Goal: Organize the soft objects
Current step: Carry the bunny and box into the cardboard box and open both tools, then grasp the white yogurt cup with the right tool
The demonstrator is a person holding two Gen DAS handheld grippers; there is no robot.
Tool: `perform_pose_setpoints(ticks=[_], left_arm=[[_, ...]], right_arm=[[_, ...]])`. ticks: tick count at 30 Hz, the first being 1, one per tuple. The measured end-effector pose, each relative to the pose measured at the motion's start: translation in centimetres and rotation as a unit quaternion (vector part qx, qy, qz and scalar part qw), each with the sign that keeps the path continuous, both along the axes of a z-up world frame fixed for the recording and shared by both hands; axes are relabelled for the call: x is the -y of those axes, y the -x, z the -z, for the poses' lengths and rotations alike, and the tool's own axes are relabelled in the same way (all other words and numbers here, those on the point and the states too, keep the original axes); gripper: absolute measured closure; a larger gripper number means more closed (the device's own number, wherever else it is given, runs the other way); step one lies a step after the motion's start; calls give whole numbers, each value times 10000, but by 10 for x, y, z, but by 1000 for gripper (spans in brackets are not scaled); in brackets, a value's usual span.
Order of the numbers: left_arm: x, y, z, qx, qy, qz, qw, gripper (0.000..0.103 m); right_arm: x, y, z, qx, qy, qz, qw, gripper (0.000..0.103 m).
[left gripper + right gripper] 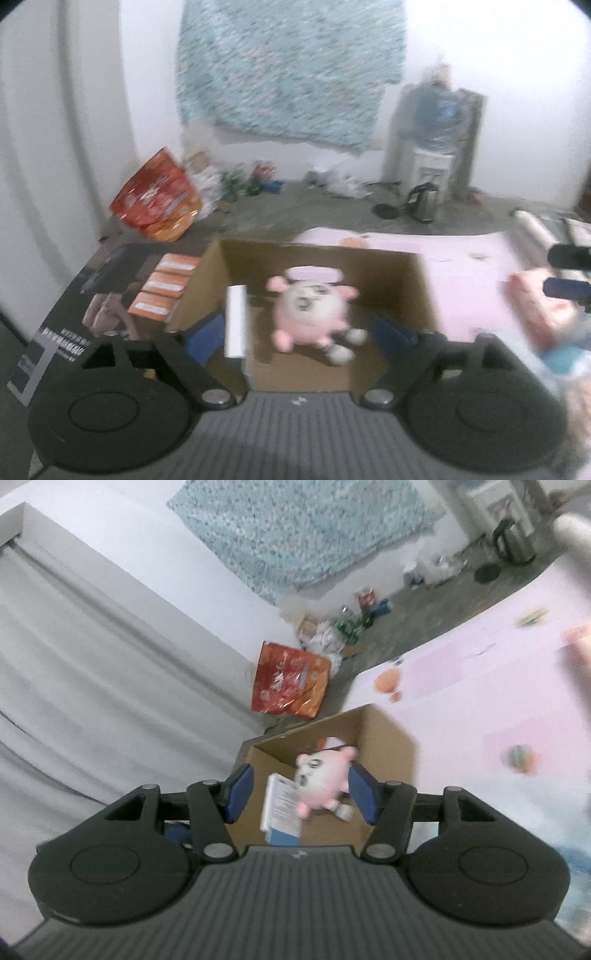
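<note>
A pink and white plush toy [312, 314] lies inside an open cardboard box [417, 291], beside a white box [235, 321]. My left gripper [299, 339] is open, its blue pads wide apart just above the box's near side. In the right wrist view the same plush toy [325, 779] sits in the cardboard box [388, 738] on a white booklet-like box [282, 805]. My right gripper [301, 794] is open over the box, with the toy between its blue pads but not squeezed. The right gripper's dark tips show at the left view's right edge [567, 273].
The box stands on a pink mat [472, 266] next to a dark printed carton [110, 302]. Another pink soft item [539, 306] lies on the mat to the right. Small round toys [519, 758] and an orange one [388, 681] lie on the mat. A red bag [159, 195] stands on the floor.
</note>
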State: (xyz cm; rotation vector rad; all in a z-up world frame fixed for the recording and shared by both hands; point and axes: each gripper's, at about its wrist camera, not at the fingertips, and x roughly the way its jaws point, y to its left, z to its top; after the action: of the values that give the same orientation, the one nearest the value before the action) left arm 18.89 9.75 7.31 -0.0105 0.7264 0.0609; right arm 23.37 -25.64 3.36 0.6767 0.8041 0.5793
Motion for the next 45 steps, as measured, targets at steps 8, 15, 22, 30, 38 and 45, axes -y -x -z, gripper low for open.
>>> perform_pose_setpoints(ticks=[8,15,22,30,38,45], left_arm=[[70,62,-15,304,456,1117,9922,0],[152,87,6,197,660,1998,9774,0],[223,112,40,228,430,2640,9633,0],[264,104,74,-149,399,2780,9596,21],[274,94,91,-483,372,2760,9592,48],[280,98,93,-500,323,2938,9540,48]], right_arm=[[155,120,-12,528,588,1101,9908,30],[222,196,34,281,786,1782,9804,27],[223,232,112,-243,296,2150,9759,27],[192,219,147,-469,341,2038,9773,27],[169,209,152,-437,849,1879,9775,32],[162,199,166,-578,842,1824,9779,50]])
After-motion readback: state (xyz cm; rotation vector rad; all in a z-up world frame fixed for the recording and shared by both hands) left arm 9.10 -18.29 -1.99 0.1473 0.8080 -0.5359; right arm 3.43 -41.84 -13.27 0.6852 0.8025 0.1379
